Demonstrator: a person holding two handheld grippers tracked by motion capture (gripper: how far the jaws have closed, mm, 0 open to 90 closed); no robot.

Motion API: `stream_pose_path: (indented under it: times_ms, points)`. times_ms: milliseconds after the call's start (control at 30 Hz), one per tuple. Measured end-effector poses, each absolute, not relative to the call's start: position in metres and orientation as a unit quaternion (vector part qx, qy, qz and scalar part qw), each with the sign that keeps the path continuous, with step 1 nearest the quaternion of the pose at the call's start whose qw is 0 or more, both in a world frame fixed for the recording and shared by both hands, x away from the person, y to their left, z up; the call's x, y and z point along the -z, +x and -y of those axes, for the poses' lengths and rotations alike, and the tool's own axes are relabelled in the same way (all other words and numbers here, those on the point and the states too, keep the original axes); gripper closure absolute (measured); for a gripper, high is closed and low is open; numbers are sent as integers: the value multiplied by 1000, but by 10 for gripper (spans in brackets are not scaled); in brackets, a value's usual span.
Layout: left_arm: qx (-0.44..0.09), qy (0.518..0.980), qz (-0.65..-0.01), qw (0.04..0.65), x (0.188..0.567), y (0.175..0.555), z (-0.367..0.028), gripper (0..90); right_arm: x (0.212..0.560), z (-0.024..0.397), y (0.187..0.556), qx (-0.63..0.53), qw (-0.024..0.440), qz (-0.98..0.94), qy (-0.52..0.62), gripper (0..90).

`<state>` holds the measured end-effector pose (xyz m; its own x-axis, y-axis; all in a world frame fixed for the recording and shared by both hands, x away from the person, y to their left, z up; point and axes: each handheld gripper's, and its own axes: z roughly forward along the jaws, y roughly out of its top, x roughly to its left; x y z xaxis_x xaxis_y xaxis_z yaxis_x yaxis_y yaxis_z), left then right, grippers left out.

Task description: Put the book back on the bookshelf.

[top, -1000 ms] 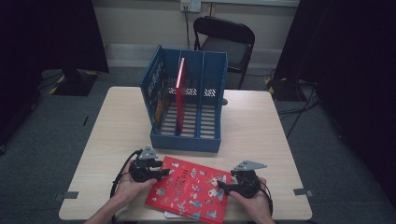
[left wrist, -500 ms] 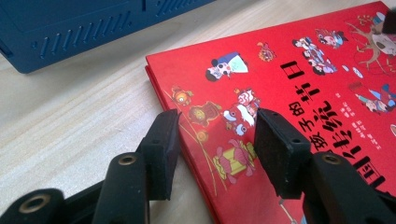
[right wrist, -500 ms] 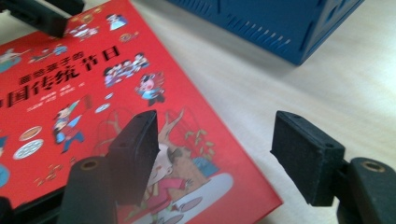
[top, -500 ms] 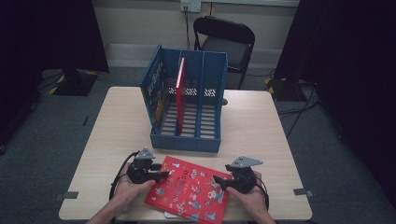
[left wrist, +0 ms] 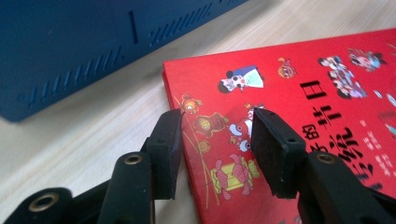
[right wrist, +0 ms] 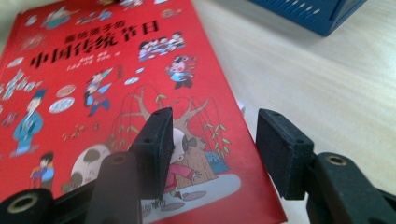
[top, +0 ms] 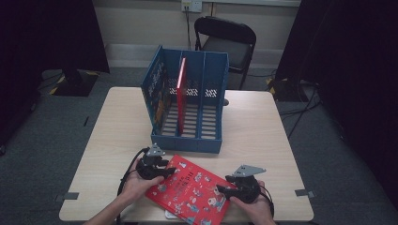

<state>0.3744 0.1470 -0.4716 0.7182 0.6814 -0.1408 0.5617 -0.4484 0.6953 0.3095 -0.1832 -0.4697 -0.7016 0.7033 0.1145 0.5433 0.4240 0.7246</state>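
We straddled the red book (top: 190, 192) edges: left hand-held gripper (top: 172, 171) spread, right hand-held gripper (top: 220, 190) spread, jaws just closing, nothing pinched

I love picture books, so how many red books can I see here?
2. One red book lies flat at the table's near edge between both grippers; another red book stands upright in the blue rack. Something pale peeks from under the flat one, perhaps more.

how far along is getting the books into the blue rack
One red book already stands upright in the blue rack. The second red book lies flat on the table in front of it. The left claw and right claw each straddle an edge of it, open, not clamped; the right has just been closing. Gripping, lifting and slotting it in remain.
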Motion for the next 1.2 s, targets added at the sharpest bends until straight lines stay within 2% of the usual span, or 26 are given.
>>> stream_pose_path:
  times_ms: [233, 467, 567, 700, 800, 867, 1200]
  points:
    - [-74, 849, -356, 382, 472, 383, -133, 547, 465, 184, 302, -387, 89, -843, 362, 482]
    - [-56, 845, -360, 391, 473, 385, -136, 549, 456, 157, 333, -407, 88, -844, 340, 522]
    - [-39, 843, -371, 387, 473, 379, -145, 552, 459, 148, 341, -402, 83, -848, 336, 534]
    - [-46, 851, -358, 381, 471, 367, -156, 569, 464, 143, 343, -394, 74, -853, 334, 529]
    - [-47, 854, -360, 373, 470, 361, -163, 565, 466, 144, 343, -396, 70, -851, 337, 506]
    - [-55, 855, -362, 368, 469, 357, -169, 554, 467, 144, 343, -392, 66, -851, 344, 459]
    - [-39, 862, -348, 367, 470, 330, -186, 513, 471, 144, 342, -384, 56, -855, 345, 485]
